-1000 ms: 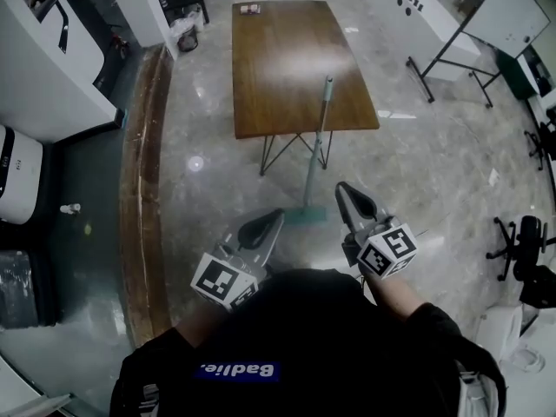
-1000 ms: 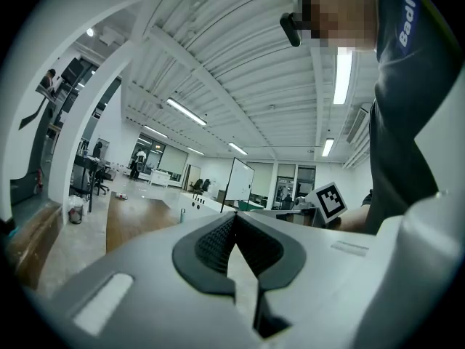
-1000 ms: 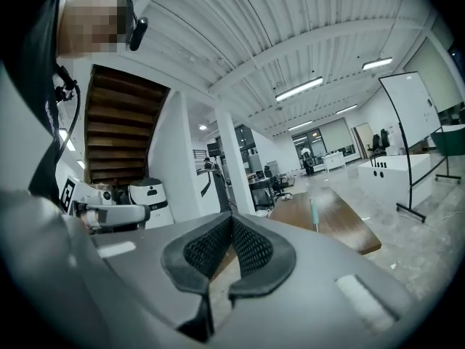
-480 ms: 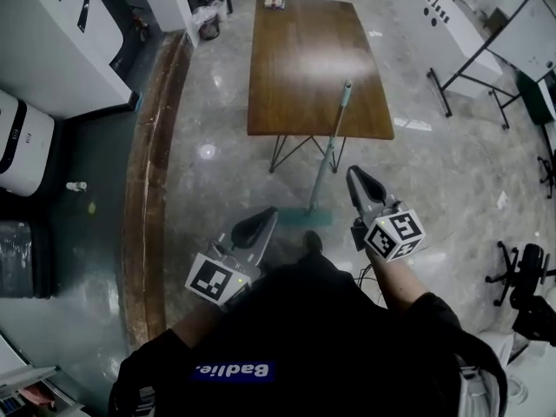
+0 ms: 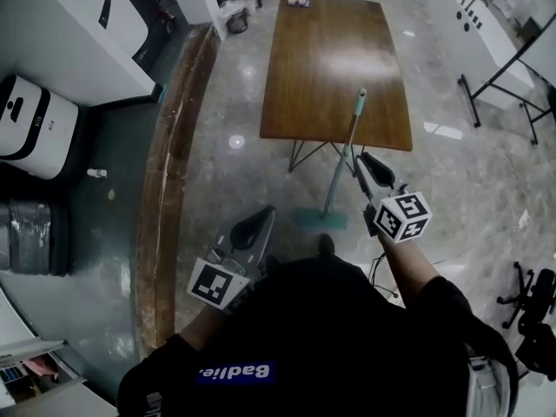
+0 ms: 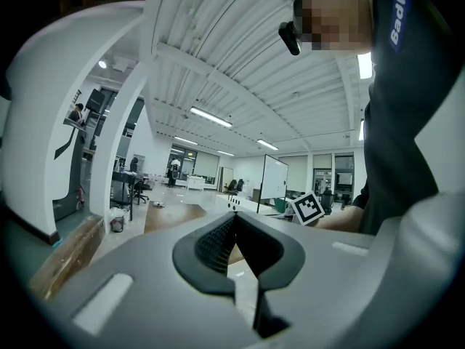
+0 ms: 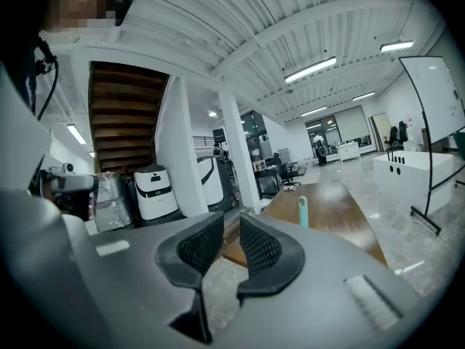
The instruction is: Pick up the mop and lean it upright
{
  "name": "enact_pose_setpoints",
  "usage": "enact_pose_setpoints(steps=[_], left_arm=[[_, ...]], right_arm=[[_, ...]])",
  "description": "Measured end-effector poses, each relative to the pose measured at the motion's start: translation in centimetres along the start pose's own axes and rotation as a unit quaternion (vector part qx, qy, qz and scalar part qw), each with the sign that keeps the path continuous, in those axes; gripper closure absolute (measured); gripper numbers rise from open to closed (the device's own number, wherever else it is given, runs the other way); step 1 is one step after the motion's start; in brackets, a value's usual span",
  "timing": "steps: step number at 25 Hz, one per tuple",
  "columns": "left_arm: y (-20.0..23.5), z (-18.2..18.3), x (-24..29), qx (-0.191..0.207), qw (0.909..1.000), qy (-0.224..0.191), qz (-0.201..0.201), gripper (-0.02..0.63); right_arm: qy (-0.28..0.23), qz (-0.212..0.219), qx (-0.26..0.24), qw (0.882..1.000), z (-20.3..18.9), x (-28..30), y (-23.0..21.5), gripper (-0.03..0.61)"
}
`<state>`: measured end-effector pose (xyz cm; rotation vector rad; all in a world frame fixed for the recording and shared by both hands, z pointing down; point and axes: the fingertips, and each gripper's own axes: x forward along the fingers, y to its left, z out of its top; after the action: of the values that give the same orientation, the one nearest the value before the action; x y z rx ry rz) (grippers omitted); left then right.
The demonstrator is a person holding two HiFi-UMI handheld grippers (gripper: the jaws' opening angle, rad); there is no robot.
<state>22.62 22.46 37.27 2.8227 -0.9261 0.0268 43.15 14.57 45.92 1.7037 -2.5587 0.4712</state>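
Note:
The mop stands tilted, its teal handle resting against the near edge of the wooden table and its teal head flat on the floor. In the right gripper view the handle's tip shows just right of the jaws. My right gripper hangs close beside the handle's lower half, on its right. Its jaws have just been opening and stand a little apart with nothing between them. My left gripper is lower left of the mop head, its pads meeting, and it holds nothing.
A long raised wooden kerb runs down the left of the floor. White machines stand beyond it. A whiteboard on a stand is at the right and an office chair at the lower right. A small box lies on the table's far end.
My right gripper has moved forward to the mop handle and its jaws have parted. The left gripper has shifted only a little. The mop still leans on the table.

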Motion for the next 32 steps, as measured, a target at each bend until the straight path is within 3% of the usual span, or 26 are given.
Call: enact_pose_setpoints(steps=[14, 19, 32], left_arm=[[1.2, -0.3, 2.7, 0.006, 0.9966, 0.016, 0.080, 0.594], [2.4, 0.1, 2.1, 0.006, 0.9924, 0.015, 0.122, 0.594], [3.4, -0.8, 0.2, -0.003, 0.9844, 0.022, 0.174, 0.594]], right_arm=[[0.112, -0.002, 0.022, 0.993, -6.8, 6.4, -9.9, 0.412], [0.147, -0.008, 0.007, 0.989, -8.6, 9.5, -12.3, 0.383], [0.220, -0.056, 0.025, 0.974, -13.8, 15.1, -17.5, 0.344]])
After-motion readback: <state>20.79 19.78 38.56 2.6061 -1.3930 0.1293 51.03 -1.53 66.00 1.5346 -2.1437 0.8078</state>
